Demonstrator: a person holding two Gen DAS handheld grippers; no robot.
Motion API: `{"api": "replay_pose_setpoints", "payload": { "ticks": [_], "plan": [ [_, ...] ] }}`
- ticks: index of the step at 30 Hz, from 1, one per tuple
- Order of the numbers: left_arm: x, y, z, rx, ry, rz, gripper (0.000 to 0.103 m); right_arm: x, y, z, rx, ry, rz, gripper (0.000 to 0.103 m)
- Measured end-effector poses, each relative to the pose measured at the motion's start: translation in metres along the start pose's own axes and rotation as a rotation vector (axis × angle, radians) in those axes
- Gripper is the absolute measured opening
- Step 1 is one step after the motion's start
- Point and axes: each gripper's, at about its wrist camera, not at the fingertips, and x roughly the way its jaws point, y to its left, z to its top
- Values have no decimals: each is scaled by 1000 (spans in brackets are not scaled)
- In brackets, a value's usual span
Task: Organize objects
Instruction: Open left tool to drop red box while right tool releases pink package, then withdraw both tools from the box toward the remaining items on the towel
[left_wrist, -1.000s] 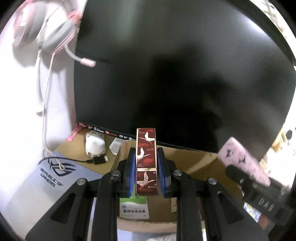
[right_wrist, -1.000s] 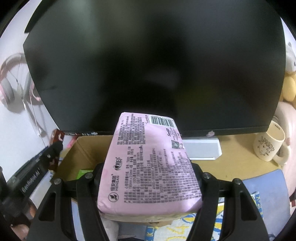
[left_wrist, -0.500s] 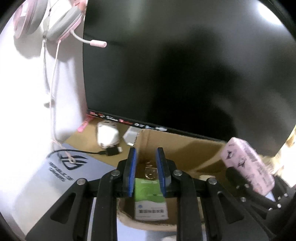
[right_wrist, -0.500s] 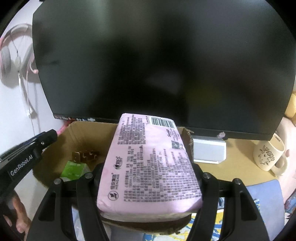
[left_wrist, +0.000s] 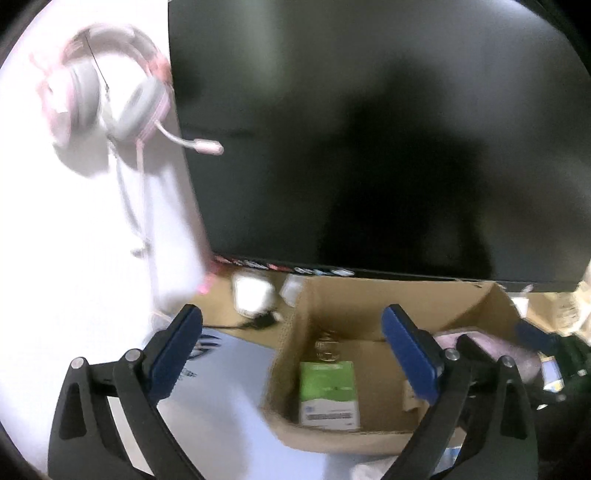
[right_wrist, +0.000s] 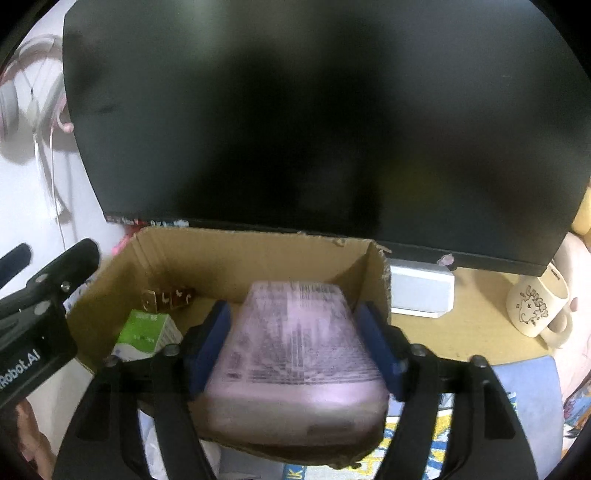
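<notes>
Two hand-held grippers: mine, over one cardboard box (right_wrist: 258, 254).
Left hand-held gripper (left_wrist: 291, 343): fingers spread wide, empty.
Right hand-held gripper (right_wrist: 291, 332): clamped on pink pack (right_wrist: 295, 354).
Green carton (left_wrist: 328, 393): in box, below left one.

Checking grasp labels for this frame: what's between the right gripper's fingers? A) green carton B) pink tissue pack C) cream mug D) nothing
B: in the right wrist view the pink tissue pack sits between the blue pads of the right gripper, over the cardboard box; the green carton lies in the box and the mug stands on the desk.
</notes>
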Motion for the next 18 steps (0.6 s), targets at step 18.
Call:
{"api": "replay_pose_setpoints", "payload": {
  "ticks": [18],
  "plan": [
    [-24,27,10,-32,-22,87,103,-38,-9,8,57,-134,49,103]
  ]
}}
